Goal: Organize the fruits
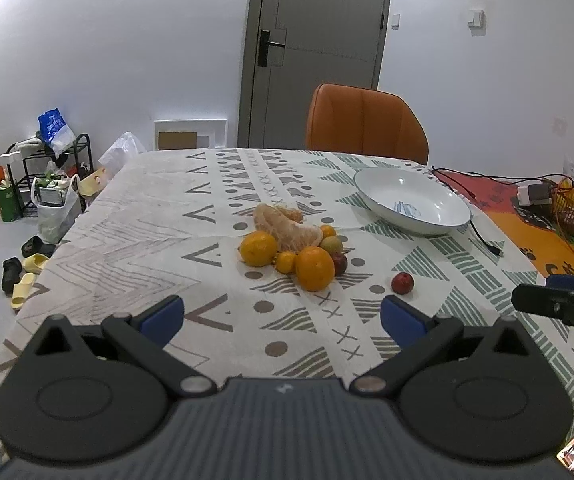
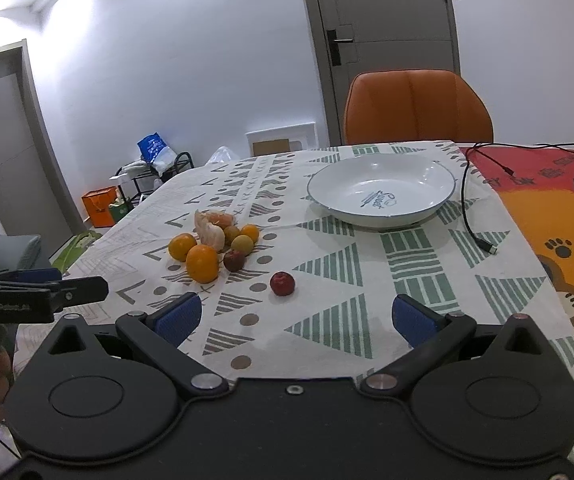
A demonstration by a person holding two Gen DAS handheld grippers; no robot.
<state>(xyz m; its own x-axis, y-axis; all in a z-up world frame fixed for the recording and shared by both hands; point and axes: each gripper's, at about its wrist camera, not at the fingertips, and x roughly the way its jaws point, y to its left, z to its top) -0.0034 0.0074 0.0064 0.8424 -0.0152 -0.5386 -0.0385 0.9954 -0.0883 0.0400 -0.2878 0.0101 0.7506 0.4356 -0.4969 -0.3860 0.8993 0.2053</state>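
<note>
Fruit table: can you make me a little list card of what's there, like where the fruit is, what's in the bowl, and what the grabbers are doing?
fruit pile: oranges, small fruits and peeled pieces, clustered on the tablecloth
lone fruit: red fruit, apart from the pile, on the bowl's side
bowl: white, blue rim, no fruit in it
cable: black, lying beside the bowl
left hand-held gripper: open, holding nothing
right hand-held gripper: open, holding nothing, red fruit nearest
chair: orange, behind the table
</note>
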